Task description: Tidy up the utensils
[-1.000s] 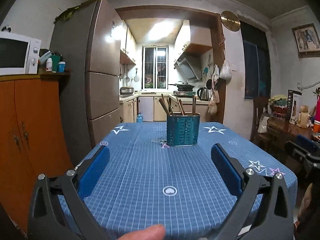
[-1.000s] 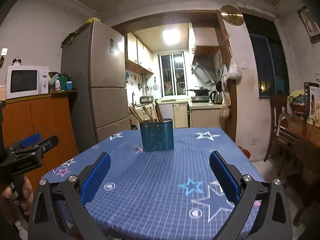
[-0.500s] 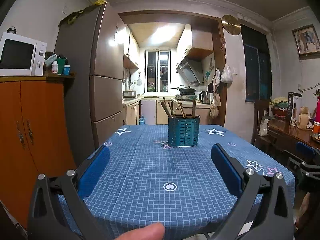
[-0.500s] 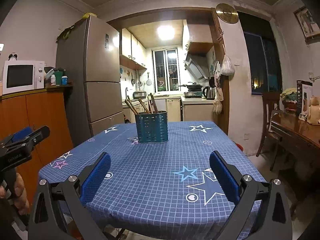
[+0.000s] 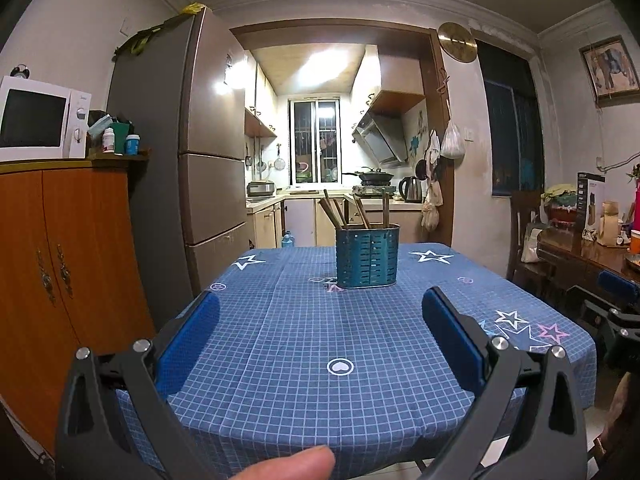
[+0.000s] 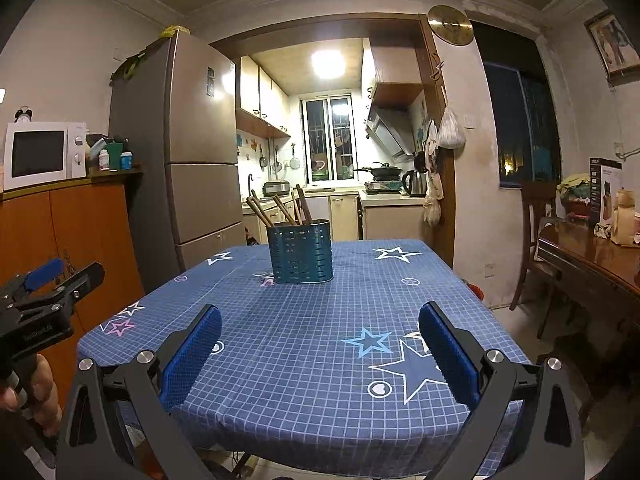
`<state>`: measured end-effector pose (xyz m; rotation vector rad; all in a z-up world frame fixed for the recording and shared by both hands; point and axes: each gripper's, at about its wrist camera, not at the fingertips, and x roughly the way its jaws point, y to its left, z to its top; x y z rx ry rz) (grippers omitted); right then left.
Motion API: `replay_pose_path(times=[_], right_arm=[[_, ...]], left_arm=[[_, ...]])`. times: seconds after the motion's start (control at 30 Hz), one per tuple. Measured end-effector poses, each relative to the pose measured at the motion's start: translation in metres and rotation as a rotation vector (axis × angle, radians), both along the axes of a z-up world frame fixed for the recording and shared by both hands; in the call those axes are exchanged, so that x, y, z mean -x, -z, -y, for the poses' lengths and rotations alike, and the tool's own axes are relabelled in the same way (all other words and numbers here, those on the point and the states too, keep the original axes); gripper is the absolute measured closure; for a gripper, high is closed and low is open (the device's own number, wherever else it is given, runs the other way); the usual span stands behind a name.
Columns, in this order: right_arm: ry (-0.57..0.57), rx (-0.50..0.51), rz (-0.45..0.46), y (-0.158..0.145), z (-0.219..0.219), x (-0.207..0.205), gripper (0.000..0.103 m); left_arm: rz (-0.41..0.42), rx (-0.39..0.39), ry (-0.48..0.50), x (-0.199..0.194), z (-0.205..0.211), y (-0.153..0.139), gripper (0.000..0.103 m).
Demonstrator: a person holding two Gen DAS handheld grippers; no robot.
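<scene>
Far left: orange cabinet (image 5: 68,264) against the wall, carrying a white microwave (image 5: 38,124) and small bottles; beside it a tall grey refrigerator (image 5: 200,152), well apart from the work area.

Left claw (image 5: 320,332): spread wide, blue pads (image 5: 188,344) pinching nothing, held low at the near edge of the desk (image 5: 280,360) and aimed along its length; a fingertip (image 5: 288,464) of the holding hand visible at the bottom edge. Seen also from the right wrist view at far left, off the desk corner.

Centre: desk under a blue checked cloth with star and heart prints. Teal perforated utensil holder (image 5: 367,257) upright toward the far end, on the cloth. Several brown wooden-handled utensils (image 5: 340,212) inside it, leaning on the rim at different angles; heads hidden in the holder, kind not discernible. No loose utensil visible on the cloth, so task judged either complete or not begun.

Right claw (image 6: 320,352): likewise spread, empty, hovering at the near desk edge, well apart from the holder. Both held back and level, probably a rest or start pose.

Far right: dark wooden side table (image 6: 592,264) with boxes, and a chair.
</scene>
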<state>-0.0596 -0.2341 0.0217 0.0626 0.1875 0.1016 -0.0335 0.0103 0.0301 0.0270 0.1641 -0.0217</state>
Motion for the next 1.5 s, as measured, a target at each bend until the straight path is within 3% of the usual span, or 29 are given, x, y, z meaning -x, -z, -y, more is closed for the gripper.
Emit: replay_pose_path(times=[1.1,1.5], right_arm=[[-0.006,-0.001,0.012,-0.005,-0.005,-0.002,0.005],[-0.02,0.001,0.017,-0.004,-0.004,-0.004,0.005]], left_arm=[[-0.011,-0.018,-0.012,-0.004,0.007,-0.002,0.005],[-0.048,-0.039,-0.025,-0.011,0.01,0.003,0.005]])
